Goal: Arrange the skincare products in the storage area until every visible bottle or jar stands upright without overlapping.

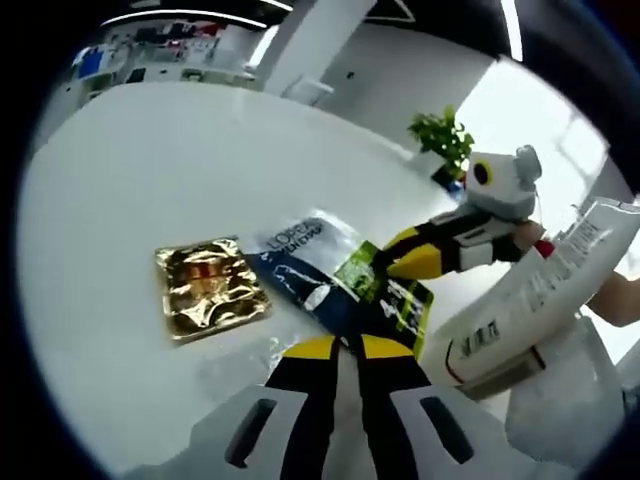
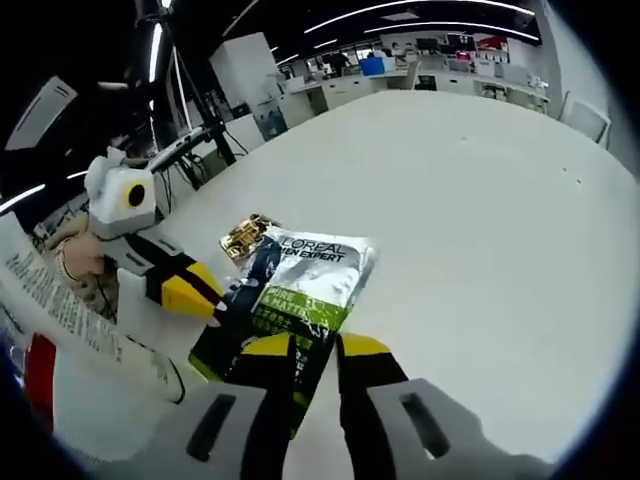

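Observation:
A flat L'Oreal sachet, dark blue, white and green, lies on the white table. My left gripper is at its near edge with the yellow jaws closed on that edge. My right gripper comes in from the right and pinches the sachet's green end. In the right gripper view the same sachet runs down between my right gripper's jaws, and my left gripper grips its left edge. A gold foil sachet lies flat just beside it, also seen as the gold sachet.
A large white tube with printed text leans close at the right; I cannot tell what holds it. The same tube fills the near left. A potted plant stands at the table's far edge. Desks and shelves line the room behind.

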A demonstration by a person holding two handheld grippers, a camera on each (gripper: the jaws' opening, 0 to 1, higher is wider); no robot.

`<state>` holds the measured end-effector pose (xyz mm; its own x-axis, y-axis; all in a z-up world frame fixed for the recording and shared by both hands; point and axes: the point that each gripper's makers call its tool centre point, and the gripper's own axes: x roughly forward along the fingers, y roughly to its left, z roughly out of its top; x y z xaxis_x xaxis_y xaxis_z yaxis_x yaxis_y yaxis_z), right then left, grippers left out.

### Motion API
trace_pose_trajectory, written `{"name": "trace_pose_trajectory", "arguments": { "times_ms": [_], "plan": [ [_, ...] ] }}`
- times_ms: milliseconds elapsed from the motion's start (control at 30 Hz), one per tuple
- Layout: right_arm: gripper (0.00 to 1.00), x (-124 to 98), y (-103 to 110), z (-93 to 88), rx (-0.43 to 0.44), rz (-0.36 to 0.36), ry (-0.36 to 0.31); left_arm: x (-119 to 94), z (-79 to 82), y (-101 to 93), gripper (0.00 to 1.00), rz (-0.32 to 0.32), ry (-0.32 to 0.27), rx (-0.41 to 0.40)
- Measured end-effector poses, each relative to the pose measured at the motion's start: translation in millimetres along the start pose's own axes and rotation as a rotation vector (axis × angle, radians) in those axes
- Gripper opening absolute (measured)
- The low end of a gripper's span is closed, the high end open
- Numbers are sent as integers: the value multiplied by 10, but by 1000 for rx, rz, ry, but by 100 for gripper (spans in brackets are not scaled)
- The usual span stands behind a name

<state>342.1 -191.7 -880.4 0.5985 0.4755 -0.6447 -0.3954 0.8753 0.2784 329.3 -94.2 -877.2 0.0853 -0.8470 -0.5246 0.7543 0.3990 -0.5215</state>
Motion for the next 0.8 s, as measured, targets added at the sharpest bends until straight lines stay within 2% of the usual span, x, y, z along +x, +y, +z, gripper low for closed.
{"name": "trace_pose_trajectory", "arguments": {
  "times_ms": [133,200,233,300,367,500,567,633,733,800],
  "plan": [
    [6,18,-50,-10,38,-3,-15,25,29,-1,5,-7,-13,-14],
    [3,28,-45,-34,100,21,-23,32,35,-11,6,-20,-22,-28],
    [2,40,-51,-8,145,30,-51,38,34,-13,6,-25,-23,-35],
    [1,56,-71,5,144,33,-72,42,38,-16,5,-30,-25,-36],
    [1,63,-24,44,185,68,-104,49,50,-26,8,-37,-28,-42],
    [1,29,29,120,162,72,-129,51,117,-19,11,-32,-50,-33],
    [1,-31,48,250,171,77,-180,8,229,-7,9,-20,-102,-22],
    [1,-92,49,401,185,86,-242,-70,360,-38,7,-33,-153,-45],
    [1,-167,114,554,138,88,-277,-196,556,-64,4,-35,-216,-9],
    [1,-238,249,665,141,105,-306,-280,665,-58,1,-8,-247,11]
  ]
}}
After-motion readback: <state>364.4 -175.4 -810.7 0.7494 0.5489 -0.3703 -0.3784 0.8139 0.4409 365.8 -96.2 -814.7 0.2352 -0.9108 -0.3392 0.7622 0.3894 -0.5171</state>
